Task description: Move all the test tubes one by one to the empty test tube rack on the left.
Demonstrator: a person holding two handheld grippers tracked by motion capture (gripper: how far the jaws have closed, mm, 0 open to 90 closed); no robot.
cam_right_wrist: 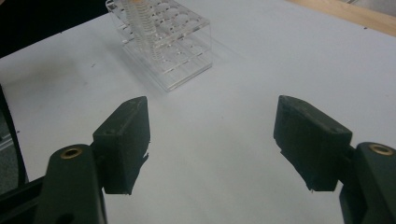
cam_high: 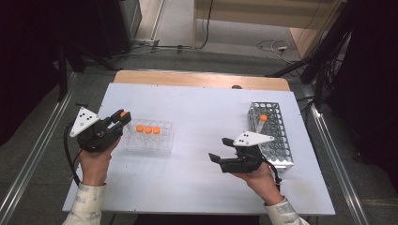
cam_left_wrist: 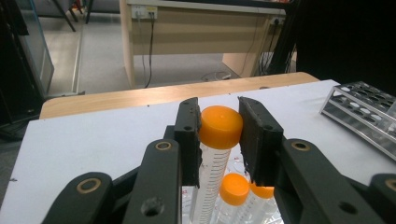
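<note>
On the table, items listed from largest to smallest.

Table [cam_high: 197, 187]: white top with a wooden strip along the far edge; it carries both racks, and the person's forearms enter from the near side.

Metal rack [cam_high: 274, 133]: perforated grid at the right of the table, lying just beyond the right gripper; one orange-capped tube [cam_high: 262, 121] stands in its far part.

Clear rack [cam_high: 149, 137]: transparent block left of centre, just beside the left gripper; three orange caps [cam_high: 148, 130] sit in a row along its far side. From the right gripper view it lies well ahead of the jaws [cam_right_wrist: 163, 44].

Left gripper [cam_high: 123, 117]: held in the left hand [cam_high: 96, 161] at the left end of the clear rack; its jaws are clamped on a tube, one pad on each side of the cap.

Right gripper [cam_high: 221, 150]: held in the right hand [cam_high: 258, 178] above bare table, between the two racks and nearer the metal one; jaws spread wide with nothing between them.

Gripped tube [cam_left_wrist: 215, 154]: clear, graduated, upright, with an orange cap [cam_left_wrist: 220, 126] pinched between the left gripper's pads; more capped tubes [cam_left_wrist: 233, 189] stand just below and behind it.
</note>
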